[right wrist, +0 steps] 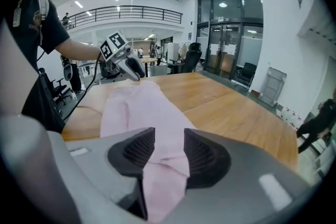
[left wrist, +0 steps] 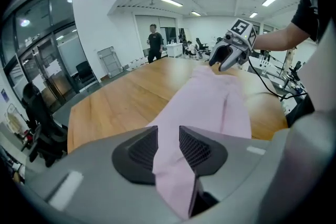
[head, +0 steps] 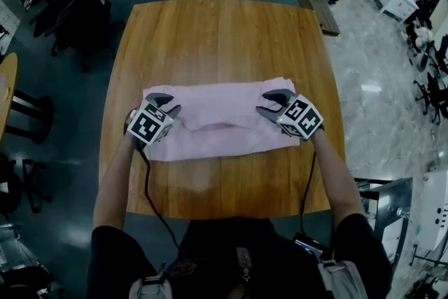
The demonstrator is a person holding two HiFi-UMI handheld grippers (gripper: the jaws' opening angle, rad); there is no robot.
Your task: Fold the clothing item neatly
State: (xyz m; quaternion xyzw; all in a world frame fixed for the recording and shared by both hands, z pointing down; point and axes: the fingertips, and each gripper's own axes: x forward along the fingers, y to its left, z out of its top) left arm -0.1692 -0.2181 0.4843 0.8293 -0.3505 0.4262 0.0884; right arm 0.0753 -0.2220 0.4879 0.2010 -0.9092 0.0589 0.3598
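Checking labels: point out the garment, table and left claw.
garment (head: 220, 108), head view, middle of the cloth.
table (head: 217, 38), head view, bare top beyond the cloth.
left claw (head: 170, 103), head view, between its fingertips.

One garment (head: 210, 103), one table (head: 224, 45), two tools — left tool (head: 170, 103), right tool (head: 263, 103)

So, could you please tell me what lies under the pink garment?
The wooden table shows all round the garment, which lies on it. Anything beneath the folded cloth is covered.
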